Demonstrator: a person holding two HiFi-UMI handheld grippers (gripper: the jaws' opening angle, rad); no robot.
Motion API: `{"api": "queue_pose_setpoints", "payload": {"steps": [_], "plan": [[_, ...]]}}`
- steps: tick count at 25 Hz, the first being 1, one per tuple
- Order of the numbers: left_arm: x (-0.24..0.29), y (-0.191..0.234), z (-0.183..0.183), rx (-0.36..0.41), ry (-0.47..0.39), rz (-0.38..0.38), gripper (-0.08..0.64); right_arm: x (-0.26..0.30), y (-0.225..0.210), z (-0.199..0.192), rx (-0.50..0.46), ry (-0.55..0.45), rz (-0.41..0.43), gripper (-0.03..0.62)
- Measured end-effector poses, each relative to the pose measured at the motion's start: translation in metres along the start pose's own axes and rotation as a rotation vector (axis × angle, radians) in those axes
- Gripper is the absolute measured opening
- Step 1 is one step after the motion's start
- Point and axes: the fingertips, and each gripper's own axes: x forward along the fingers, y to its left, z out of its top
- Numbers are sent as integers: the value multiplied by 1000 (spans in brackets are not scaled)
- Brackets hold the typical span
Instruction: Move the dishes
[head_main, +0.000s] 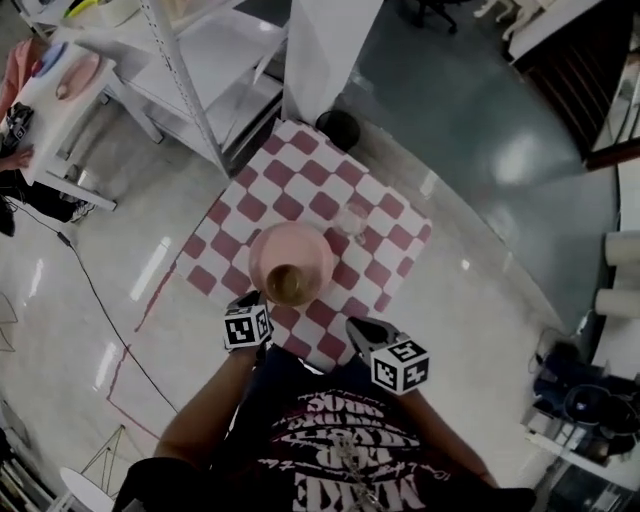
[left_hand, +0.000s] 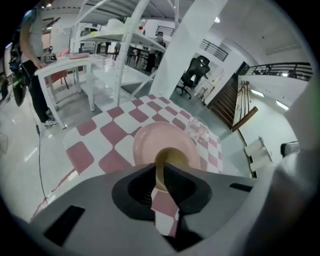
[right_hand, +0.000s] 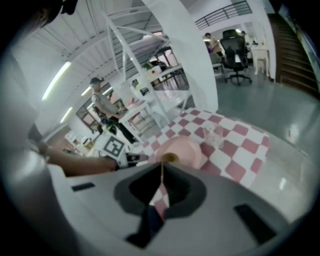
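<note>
Checkered cloth (head_main: 390, 215): bare squares at 3 and 9 o'clock of the pink plate (head_main: 275, 250), near edge at 6 by both grippers. White rack (head_main: 190, 90) at 11, pillar (head_main: 325, 50) at 12, black bin (head_main: 338, 128) at far corner. Plate mid-cloth, brown bowl (head_main: 287, 284) on its 6 o'clock side. Glass (head_main: 350, 220) close at 2. Left gripper (left_hand: 161, 192) slightly parted, empty. Right gripper (right_hand: 161, 187) clenched, empty.

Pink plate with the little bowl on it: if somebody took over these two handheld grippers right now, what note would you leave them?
Left gripper: jaws slightly apart, empty, at the near rim of the round pink plate.
Right gripper: shut, empty, over the near edge of the red-and-white checked cloth.
Small olive-brown bowl sits on the plate; a clear glass stands beside the plate's far side.
Done: nothing lifted yet. Left: move the dishes.
</note>
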Motion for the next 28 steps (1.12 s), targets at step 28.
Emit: {"api": "queue_pose_setpoints", "payload": {"steps": [28], "plan": [[25, 77, 41, -59, 20, 15, 35, -23, 5, -5, 108, -71, -143, 37]]}}
